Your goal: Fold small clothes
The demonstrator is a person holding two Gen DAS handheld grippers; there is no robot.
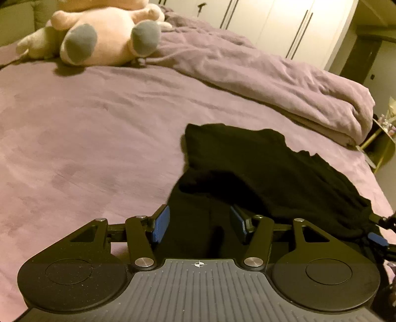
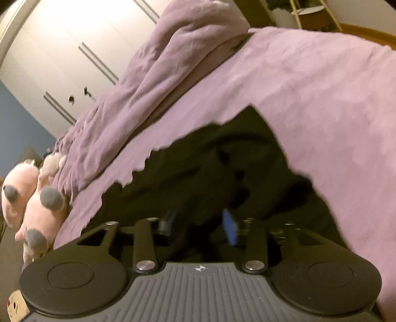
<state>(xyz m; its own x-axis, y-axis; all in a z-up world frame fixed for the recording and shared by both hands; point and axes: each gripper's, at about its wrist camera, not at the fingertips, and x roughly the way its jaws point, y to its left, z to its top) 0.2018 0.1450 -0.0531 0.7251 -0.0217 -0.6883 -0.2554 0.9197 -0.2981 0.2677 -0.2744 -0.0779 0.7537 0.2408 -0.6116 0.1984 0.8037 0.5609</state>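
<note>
A black garment (image 1: 247, 163) lies crumpled on the purple bed sheet (image 1: 86, 148). My left gripper (image 1: 200, 223) sits low over its near left end. The blue pads (image 1: 162, 224) stand apart, with dark cloth lying in the gap and no pinch showing. In the right wrist view the same garment (image 2: 210, 168) fills the middle, blurred. My right gripper (image 2: 200, 225) hovers over it with its pads (image 2: 230, 230) apart and only loose cloth beneath. Part of the right gripper (image 1: 378, 237) shows at the right edge of the left wrist view, beside the garment's bunched end.
A rolled purple duvet (image 1: 284, 81) runs along the far side of the bed. Pink plush toys (image 1: 104, 34) sit at the far left. White wardrobe doors (image 1: 284, 22) stand behind. A gold-framed shelf (image 1: 381, 143) is past the bed's right corner.
</note>
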